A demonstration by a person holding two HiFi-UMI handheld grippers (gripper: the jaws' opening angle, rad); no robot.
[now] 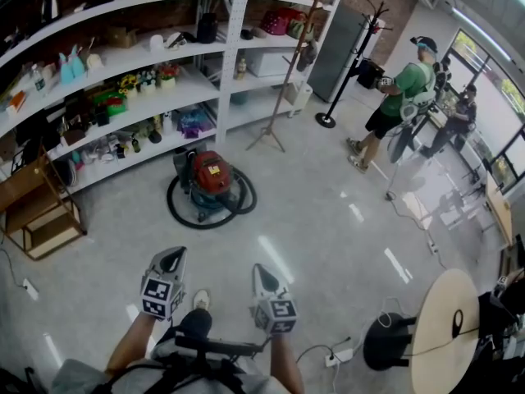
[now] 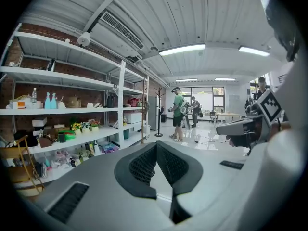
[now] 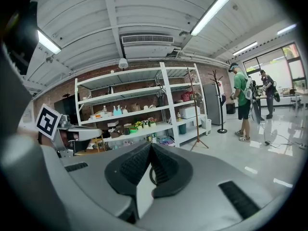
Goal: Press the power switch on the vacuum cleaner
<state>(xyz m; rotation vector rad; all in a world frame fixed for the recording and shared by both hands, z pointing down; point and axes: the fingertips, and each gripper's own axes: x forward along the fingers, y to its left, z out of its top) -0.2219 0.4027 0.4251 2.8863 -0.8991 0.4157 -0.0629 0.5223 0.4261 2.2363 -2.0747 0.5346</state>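
**Head view.** The vacuum cleaner (image 1: 211,180) is seen standing on the floor (image 1: 312,220) at the foot of the shelving (image 1: 220,72). It has a red top on a teal base and is ringed by its black hose (image 1: 185,216). It lies on the far side of both tools and well apart from them. The left gripper (image 1: 171,258) and the right gripper (image 1: 260,270) are held low and near, side by side, both pointed far-ward. The vacuum cleaner is placed roughly between their 2 lines of aim, a little to the left of centre, so the left gripper is judged slightly the nearer. The power switch cannot be made out at this range (only a pale label on the red top is visible).

**Left gripper view.** The 2 jaws are seen pressed together at their tips, with nothing between them. The shelving is seen on the left, and a person in green (image 2: 178,112) far off. The vacuum cleaner is not shown, being hidden below the tool's own body.

**Right gripper view.** Here too the 2 jaws are closed tip to tip on nothing. The shelving is seen ahead, and the vacuum cleaner cannot be identified.

A walk forward is judged necessary before any press.
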